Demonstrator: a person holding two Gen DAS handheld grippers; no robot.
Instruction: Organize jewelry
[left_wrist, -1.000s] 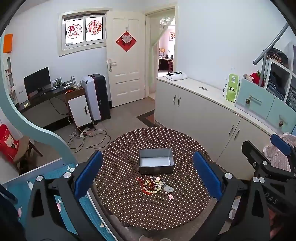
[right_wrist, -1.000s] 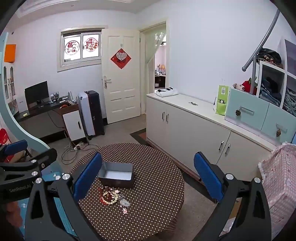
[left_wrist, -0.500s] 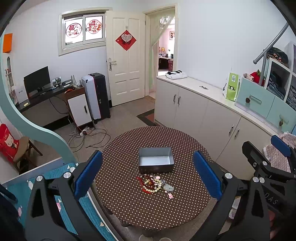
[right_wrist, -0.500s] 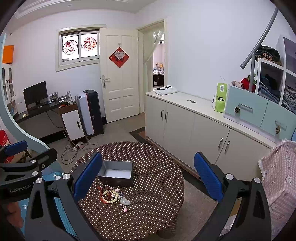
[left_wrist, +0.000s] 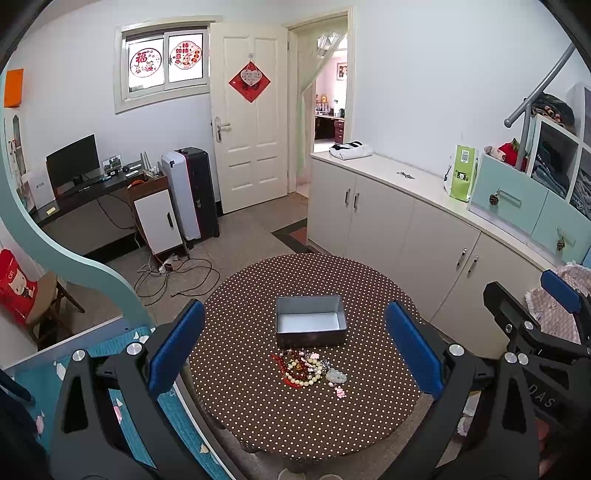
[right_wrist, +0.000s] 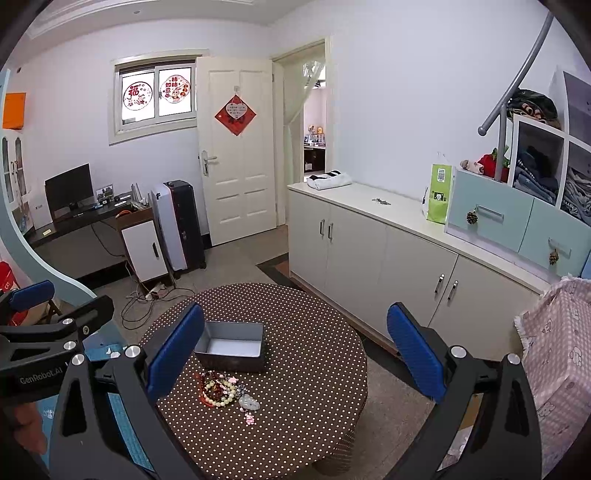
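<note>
A: Where is the jewelry (left_wrist: 308, 369) found?

B: It is heaped in a tangled pile on the round table (left_wrist: 258, 406), just in front of the open grey box (left_wrist: 309, 325). Nothing is seen inside the box yet, so the sorting is judged not to have begun.

A: How are the tools held?

B: The left hand-held gripper (left_wrist: 293, 350) is held high above the table with its blue pads spread wide, nothing between them. The right hand-held gripper (right_wrist: 295, 350) is likewise parted and empty. Both are probably kept raised so the whole pile can be surveyed before a piece is chosen.

A: What is noted of materials?

B: Round cream and amber beads, red cord and a pale smooth pendant (left_wrist: 336, 376) are made out; the box looks like rigid metal; a brown, white-dotted cloth is draped over the table.
</note>
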